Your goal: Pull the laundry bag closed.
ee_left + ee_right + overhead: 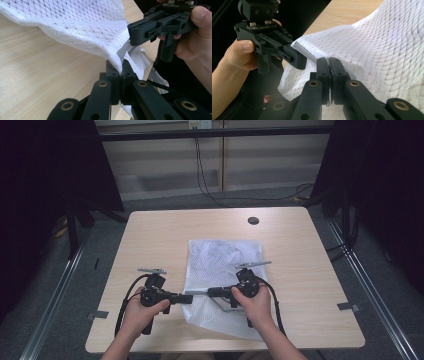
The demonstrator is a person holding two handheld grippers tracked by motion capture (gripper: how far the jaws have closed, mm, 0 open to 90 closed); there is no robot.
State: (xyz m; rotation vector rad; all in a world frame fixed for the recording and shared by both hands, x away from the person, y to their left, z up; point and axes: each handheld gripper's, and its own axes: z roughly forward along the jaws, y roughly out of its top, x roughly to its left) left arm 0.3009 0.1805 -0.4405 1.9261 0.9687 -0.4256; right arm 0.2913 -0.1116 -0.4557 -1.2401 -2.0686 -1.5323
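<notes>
White mesh bag [223,270] is lying on the table [150,235]; your left gripper [121,72] and right gripper [329,65] are both pinching its near-left edge, and thin mesh risks slipping or tearing

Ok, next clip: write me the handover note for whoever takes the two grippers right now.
Left gripper: shut on the white mesh bag, pinching its near left edge.
Right gripper: shut on the same edge, close beside the left one.
Bag: lies flat on the wooden table; the pinched edge is lifted a little off the top.
Done: both grips taken.
Left: likely opening or spreading the bag; what is inside cannot be told.
</notes>
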